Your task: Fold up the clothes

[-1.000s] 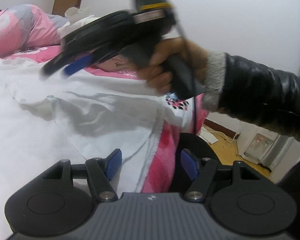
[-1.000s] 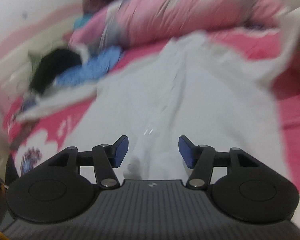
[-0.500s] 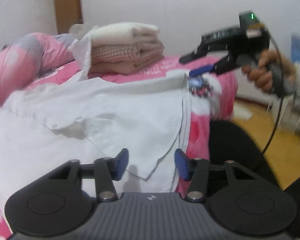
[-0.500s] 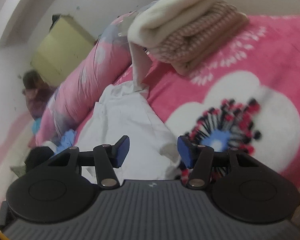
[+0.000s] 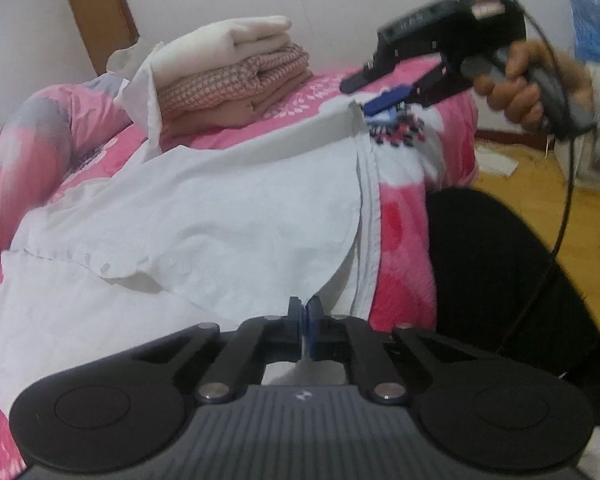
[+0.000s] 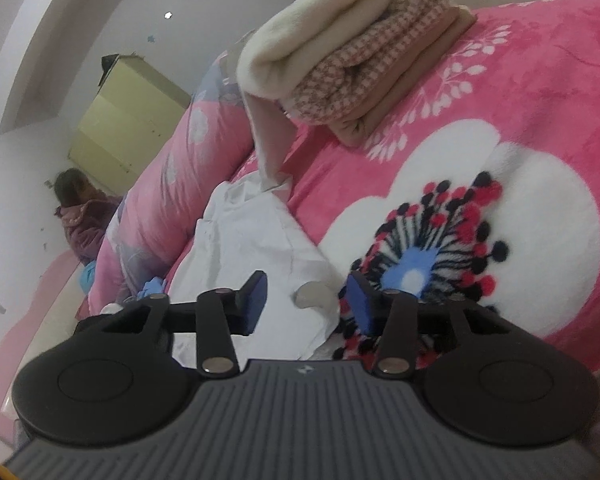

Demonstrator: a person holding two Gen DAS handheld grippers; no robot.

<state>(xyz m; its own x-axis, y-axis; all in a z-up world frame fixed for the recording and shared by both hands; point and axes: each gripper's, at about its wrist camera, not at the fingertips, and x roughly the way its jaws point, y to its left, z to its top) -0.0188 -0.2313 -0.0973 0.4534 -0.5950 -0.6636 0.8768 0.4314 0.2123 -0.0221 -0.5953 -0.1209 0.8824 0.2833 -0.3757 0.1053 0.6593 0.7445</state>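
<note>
Right now we have the white shirt [image 5: 204,216] spread on the pink blanket [image 6: 540,112], near the bed's edge. Our left gripper [image 5: 303,314] has its fingers pressed together on the shirt's near hem, while our right gripper [image 6: 305,295] is spread around the far corner without yet pinching it. Our worry is the right side: closing too shallow could catch only blanket pile or one layer, so the lift goes lopsided. A wide swing could also snag the sleeve trailing from the folded stack [image 5: 236,68] just beyond.

right tool [image 5: 384,98] motion-blurred, white shirt [image 5: 204,216] edge-cropped
</note>
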